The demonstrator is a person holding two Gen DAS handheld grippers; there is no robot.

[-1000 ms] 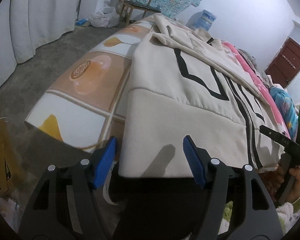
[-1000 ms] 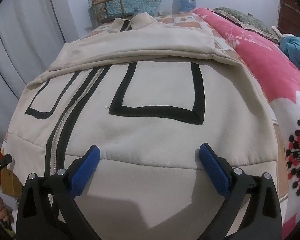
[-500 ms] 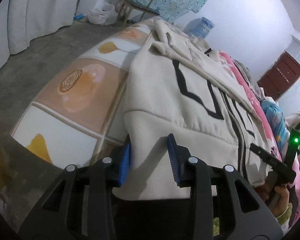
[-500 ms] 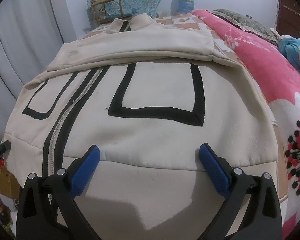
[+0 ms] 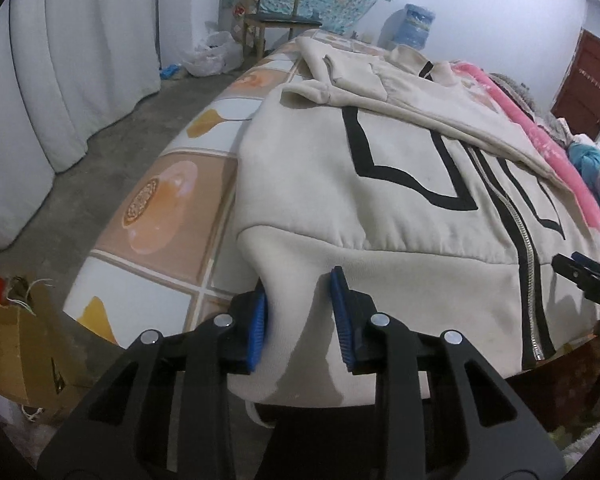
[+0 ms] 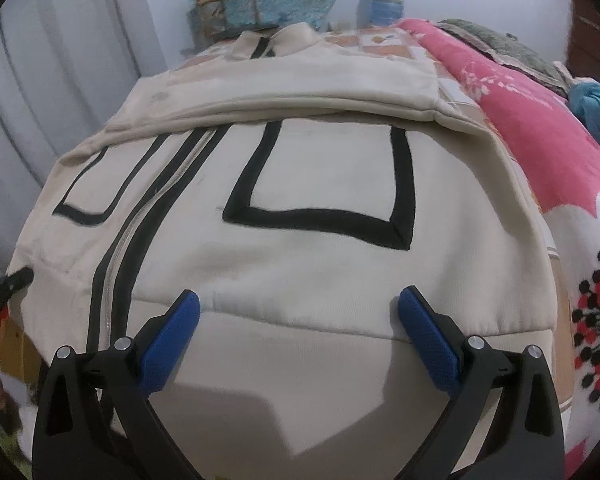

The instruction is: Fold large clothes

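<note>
A cream jacket [image 5: 400,208] with black trim lies spread flat over the patterned bed [image 5: 168,216], its hem at the near edge. The left gripper [image 5: 300,316] has just been closing and pinches a bunched corner of the hem. The right gripper [image 6: 300,332] hangs wide over the hem, clasping nothing.
</note>
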